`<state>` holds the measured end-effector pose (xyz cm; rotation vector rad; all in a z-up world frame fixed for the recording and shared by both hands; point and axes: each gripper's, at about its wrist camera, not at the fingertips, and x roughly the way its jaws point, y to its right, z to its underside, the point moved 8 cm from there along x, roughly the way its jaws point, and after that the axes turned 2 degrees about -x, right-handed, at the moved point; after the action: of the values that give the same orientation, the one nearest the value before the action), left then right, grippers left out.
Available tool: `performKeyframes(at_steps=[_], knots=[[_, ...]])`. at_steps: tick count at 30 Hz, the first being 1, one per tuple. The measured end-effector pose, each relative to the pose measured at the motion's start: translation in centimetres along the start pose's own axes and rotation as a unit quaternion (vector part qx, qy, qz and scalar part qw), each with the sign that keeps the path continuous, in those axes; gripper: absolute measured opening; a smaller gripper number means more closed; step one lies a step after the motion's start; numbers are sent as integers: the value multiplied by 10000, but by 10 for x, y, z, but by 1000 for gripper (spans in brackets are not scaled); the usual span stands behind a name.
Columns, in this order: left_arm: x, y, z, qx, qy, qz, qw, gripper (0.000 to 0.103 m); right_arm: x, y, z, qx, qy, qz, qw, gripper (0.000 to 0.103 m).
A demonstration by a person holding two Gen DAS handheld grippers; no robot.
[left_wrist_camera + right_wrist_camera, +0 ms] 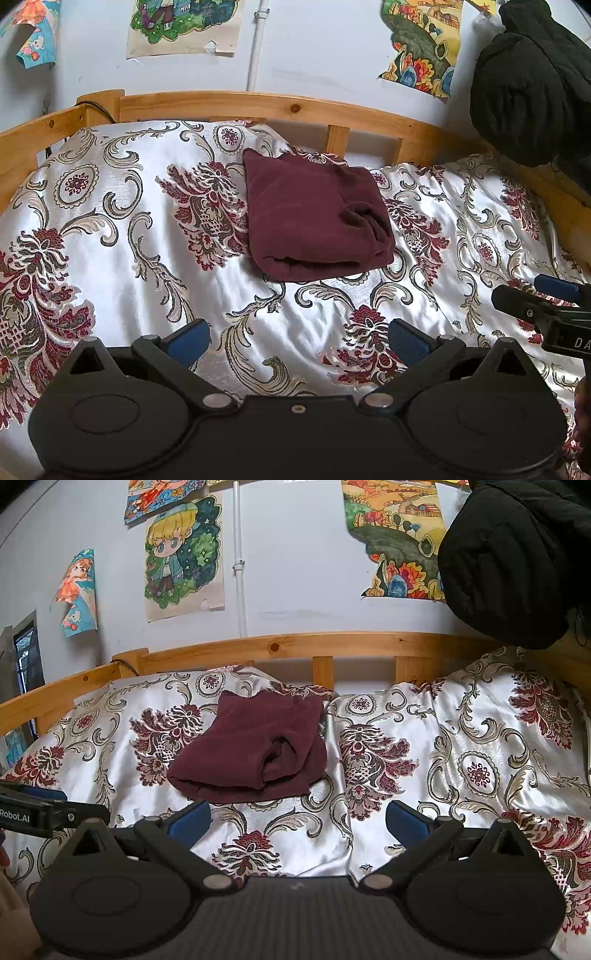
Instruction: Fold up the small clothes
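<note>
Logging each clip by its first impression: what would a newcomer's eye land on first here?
Probably the maroon garment, lying folded in a compact bundle on the floral bedspread near the wooden bed rail. Next, the colourful drawings taped to the wall above, and a black padded coat hanging at upper right. Both the left gripper and right gripper are open, holding nothing.

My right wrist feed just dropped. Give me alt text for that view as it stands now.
A folded maroon garment lies on a floral satin bedspread, ahead and slightly left of the open, empty right claw. Part of the left claw shows at the left edge. Behind are a wooden bed rail, wall drawings and a dark padded coat.
</note>
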<state>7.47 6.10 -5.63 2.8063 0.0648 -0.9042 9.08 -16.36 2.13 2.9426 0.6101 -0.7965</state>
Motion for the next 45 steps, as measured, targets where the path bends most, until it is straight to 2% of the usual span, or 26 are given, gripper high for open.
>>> performKeyframes(at_steps=[27, 33, 40, 45], knots=[[2, -1, 3, 35, -90, -12, 10000, 102, -1, 3, 5, 29, -12, 40, 10000, 103], [8, -11, 5, 22, -314, -415, 9986, 102, -2, 2, 5, 18, 18, 47, 10000, 103], [10, -24, 5, 222, -508, -1157, 9917, 102, -3, 4, 4, 31, 38, 87, 10000, 103], [7, -26, 4, 75, -503, -1059, 9931, 102, -5, 5, 3, 20, 85, 94, 9999, 103]])
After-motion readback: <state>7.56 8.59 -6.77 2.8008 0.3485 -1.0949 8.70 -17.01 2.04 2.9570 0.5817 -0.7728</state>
